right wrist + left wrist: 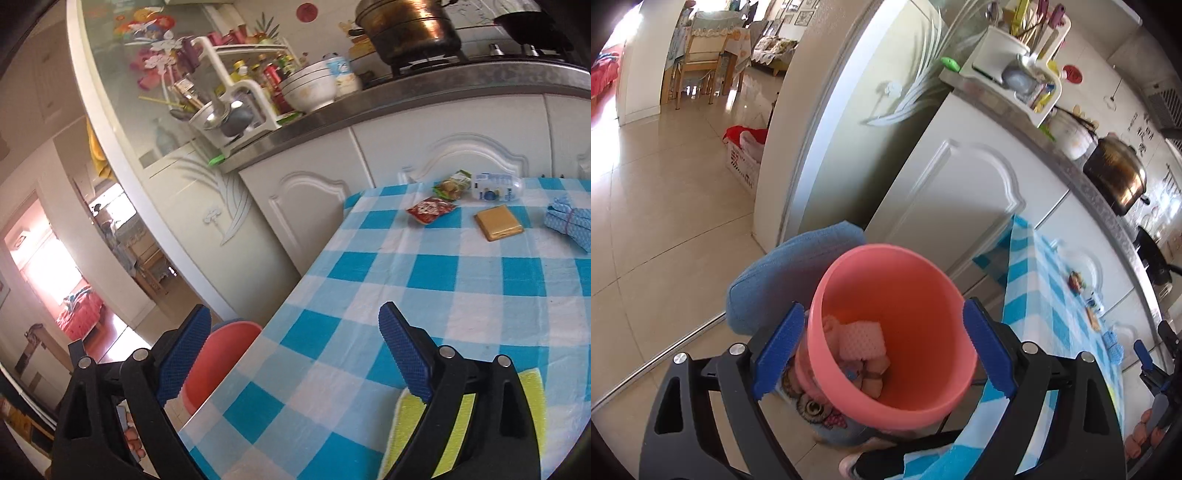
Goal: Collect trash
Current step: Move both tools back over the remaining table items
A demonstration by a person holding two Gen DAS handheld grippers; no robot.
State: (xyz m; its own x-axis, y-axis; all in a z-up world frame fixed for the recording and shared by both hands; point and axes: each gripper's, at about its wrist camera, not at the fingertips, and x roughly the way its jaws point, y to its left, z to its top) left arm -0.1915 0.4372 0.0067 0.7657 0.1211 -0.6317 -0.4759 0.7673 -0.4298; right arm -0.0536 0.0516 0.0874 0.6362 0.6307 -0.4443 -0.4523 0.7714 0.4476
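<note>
A pink bin, with crumpled scraps at its bottom, is being clamped between the 2 pads of the left gripper beside the checked table, above which the right gripper is being held with fingers apart, empty, 3 wrappers and a bottle lying at the table's far edge.

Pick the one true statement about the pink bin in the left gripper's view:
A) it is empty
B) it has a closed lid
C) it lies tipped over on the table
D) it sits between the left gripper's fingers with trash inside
D: the pink bin sits between the blue fingers of the left gripper, open-topped, with crumpled trash inside.
</note>
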